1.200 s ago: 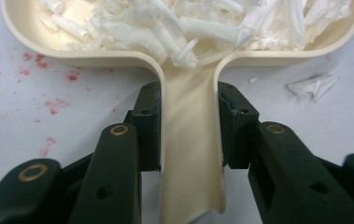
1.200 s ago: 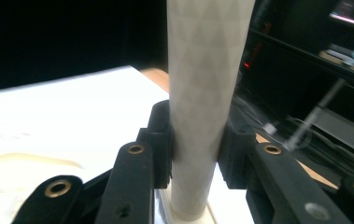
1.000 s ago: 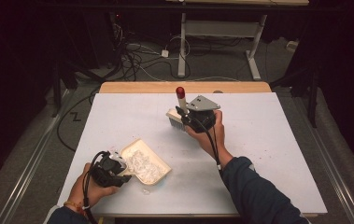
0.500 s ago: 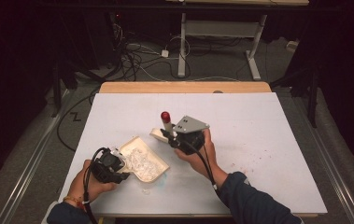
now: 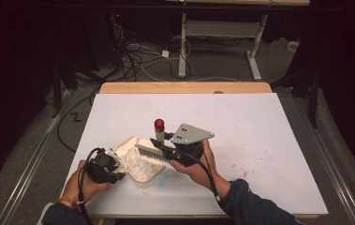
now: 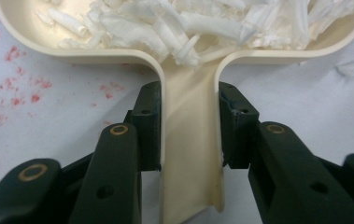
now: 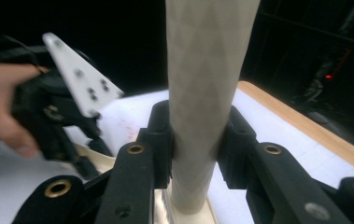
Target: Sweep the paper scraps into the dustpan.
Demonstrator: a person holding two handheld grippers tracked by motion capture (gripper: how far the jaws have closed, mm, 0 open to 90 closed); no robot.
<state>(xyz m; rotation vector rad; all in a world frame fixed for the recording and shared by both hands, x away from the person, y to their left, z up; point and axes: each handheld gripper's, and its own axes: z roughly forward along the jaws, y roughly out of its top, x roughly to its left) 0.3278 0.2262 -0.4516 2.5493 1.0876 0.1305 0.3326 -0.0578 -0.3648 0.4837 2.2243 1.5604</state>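
Near the table's front edge the left gripper point(image 6: 188, 154) is clamped on the stiff handle of the light plastic dustpan point(image 5: 135, 161), full of loose white scraps point(image 6: 198, 21); the right gripper point(image 7: 195, 154) pinches the brush point(image 5: 154, 149) by its smooth handle, rightly.

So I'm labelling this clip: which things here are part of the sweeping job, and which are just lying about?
In the job:
- dustpan in the left gripper
- brush in the right gripper
- white scraps in the pan

Lying about:
- loose scrap on the table
- cables on the floor
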